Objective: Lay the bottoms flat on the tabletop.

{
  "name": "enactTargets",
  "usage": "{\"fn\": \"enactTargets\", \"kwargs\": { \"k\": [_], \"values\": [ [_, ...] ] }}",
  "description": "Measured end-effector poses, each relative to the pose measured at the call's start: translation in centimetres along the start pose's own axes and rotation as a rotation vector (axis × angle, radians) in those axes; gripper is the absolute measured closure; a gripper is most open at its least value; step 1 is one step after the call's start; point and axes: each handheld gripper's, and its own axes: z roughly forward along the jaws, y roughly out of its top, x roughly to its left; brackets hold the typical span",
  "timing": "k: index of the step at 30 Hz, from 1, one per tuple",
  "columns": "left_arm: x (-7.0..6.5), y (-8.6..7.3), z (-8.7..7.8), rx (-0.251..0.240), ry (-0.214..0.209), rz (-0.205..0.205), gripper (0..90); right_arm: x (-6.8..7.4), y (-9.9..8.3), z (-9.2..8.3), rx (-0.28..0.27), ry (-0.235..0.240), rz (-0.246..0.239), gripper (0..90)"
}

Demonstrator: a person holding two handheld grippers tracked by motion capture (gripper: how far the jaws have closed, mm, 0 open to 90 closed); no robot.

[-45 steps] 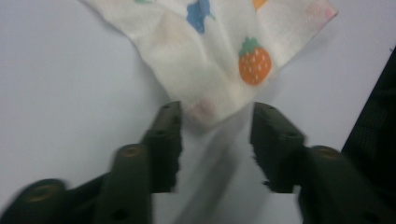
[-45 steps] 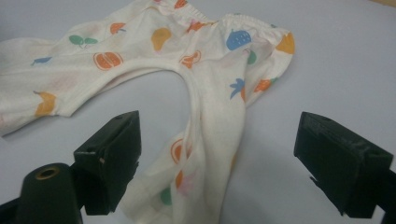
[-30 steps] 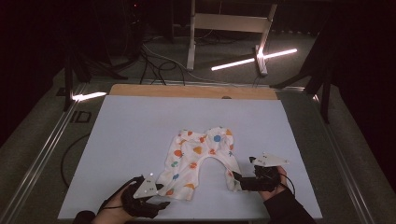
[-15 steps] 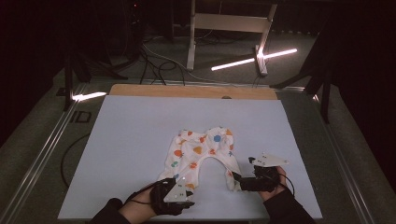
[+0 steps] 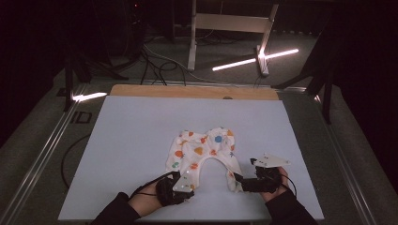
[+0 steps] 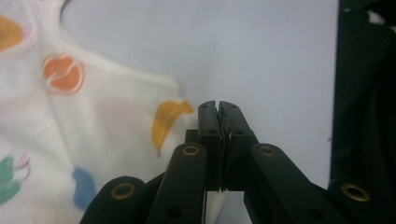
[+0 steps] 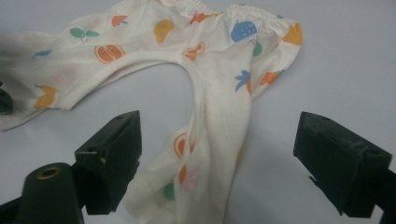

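A dark room surrounds a pale table (image 5: pixel 141 136) with a wooden strip along its far edge; a metal frame (image 5: pixel 230 28) and two glowing light bars stand on the floor beyond it.

From the high view, a small white pair of baby pants (image 5: pixel 202 152) printed with coloured fruit lies near the centre of the table, waistband toward 12 o'clock and the two legs spreading toward 7 and 5 o'clock. The left gripper (image 5: pixel 184 183) sits at the end of the 7 o'clock leg, held by a hand (image 5: pixel 148 199) coming up from 6 o'clock. The right gripper (image 5: pixel 241 180) sits at the end of the 5 o'clock leg, a grey three-cornered plate (image 5: pixel 270 161) on top of it.

In the left gripper view, the left gripper (image 6: pixel 218 109) has its jaws pressed together with a thin edge of something between them; whether that is the pants' hem I cannot tell. The printed cloth (image 6: pixel 70 121) spreads from 9 to 11 o'clock, just beside the jaws.

In the right gripper view, the right gripper (image 7: pixel 217 154) stands wide apart, one jaw at 8 o'clock and one at 4 o'clock. A leg of the pants (image 7: pixel 205 140) runs down between them toward 6 o'clock, touching neither jaw visibly.
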Motion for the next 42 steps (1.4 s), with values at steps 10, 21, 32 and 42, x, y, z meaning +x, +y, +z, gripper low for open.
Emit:
{"fn": "enactTargets", "kwargs": {
  "k": [10,21,32,42],
  "values": [
    [-0.7,-0.8,0.4,0.009,-0.063,0.005,81.1,0.0,0.0,0.1,0.007,0.001,0.000,15.4],
    [-1.5,-0.5,0.7,0.008,0.034,0.049,80.0,0.1,0.0,0.1,0.010,0.001,-0.001,15.5],
    [-1.7,1.2,0.1,-0.090,-0.012,0.009,88.7,0.0,0.1,0.0,0.004,0.001,0.000,15.5],
    [-2.3,3.2,1.8,-0.125,-0.043,0.015,88.4,-0.1,0.1,-0.2,-0.006,0.002,0.000,15.5]
  ]
}}
